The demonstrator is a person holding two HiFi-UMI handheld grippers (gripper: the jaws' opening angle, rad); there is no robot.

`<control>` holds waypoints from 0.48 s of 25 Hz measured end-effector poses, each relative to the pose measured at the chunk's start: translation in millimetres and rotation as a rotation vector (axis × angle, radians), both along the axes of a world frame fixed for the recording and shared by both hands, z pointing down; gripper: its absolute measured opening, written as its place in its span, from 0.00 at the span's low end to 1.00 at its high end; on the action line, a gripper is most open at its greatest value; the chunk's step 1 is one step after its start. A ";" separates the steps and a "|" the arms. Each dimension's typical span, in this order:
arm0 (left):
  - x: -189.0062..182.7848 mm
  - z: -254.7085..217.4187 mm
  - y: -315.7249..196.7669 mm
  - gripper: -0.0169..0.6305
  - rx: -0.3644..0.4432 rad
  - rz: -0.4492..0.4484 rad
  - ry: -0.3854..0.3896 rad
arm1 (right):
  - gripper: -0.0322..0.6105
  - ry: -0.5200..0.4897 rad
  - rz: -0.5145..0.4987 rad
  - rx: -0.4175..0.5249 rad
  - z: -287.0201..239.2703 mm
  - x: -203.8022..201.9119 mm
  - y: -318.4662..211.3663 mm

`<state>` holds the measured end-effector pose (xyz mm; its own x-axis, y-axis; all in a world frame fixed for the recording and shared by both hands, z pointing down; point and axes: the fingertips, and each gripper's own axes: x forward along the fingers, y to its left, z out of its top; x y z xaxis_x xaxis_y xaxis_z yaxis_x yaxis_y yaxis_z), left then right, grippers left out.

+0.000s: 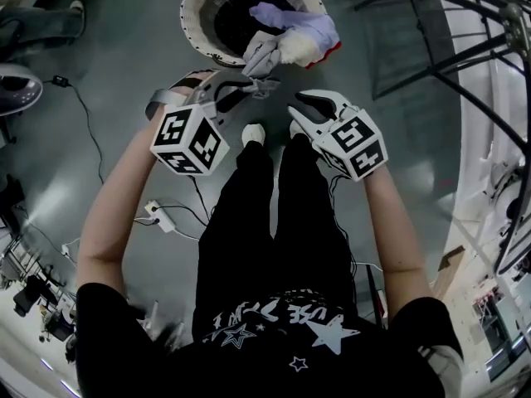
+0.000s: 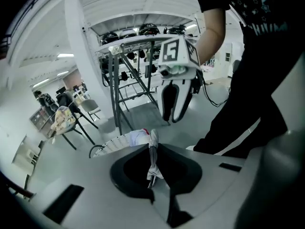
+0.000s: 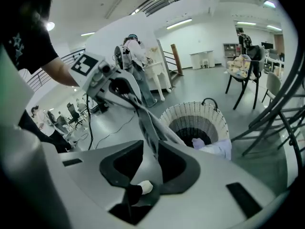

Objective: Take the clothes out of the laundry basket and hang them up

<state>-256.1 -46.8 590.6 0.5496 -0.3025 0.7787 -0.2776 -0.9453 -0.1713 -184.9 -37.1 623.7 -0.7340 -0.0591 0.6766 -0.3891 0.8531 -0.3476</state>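
Grey garment (image 1: pixel 264 55) trails from the laundry basket (image 1: pixel 192 15) rim to my left gripper (image 1: pixel 249 87), whose jaws are pinched on its thin edge. The jaws of my right gripper (image 1: pixel 296 104) stand half apart, gripping nothing. If I lift now, that pinch could slip, or drag the lavender garment (image 1: pixel 294 19) out.

Operator, lower centre of the head view: black short-sleeved T-shirt (image 1: pixel 274 351) printed with white stars and lettering, black trousers (image 1: pixel 274 222), white-toed footwear (image 1: pixel 254 133); left gripper (image 1: pixel 249 87) and right gripper (image 1: pixel 296 108), pale grey with black jaws, each bearing a black-and-white marker cube (image 1: pixel 189 139).
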 end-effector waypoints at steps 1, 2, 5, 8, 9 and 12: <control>-4.7 -5.1 -1.8 0.09 0.003 -0.022 0.010 | 0.24 0.021 0.010 -0.009 12.5 4.8 2.7; -8.7 -10.3 -3.1 0.09 0.007 -0.041 0.018 | 0.26 0.042 0.017 -0.019 26.0 7.8 6.2; -15.5 -23.7 -2.3 0.09 0.021 -0.076 0.043 | 0.31 0.105 0.014 -0.045 69.7 8.4 17.5; -19.7 -29.7 1.4 0.09 0.037 -0.072 0.052 | 0.32 0.162 -0.023 -0.043 117.7 1.9 19.7; -20.6 -30.3 2.5 0.09 0.037 -0.067 0.051 | 0.32 0.177 -0.028 -0.040 133.2 0.7 17.2; -21.1 -31.1 6.5 0.09 0.019 -0.066 0.054 | 0.32 0.203 -0.027 -0.039 163.6 0.9 5.4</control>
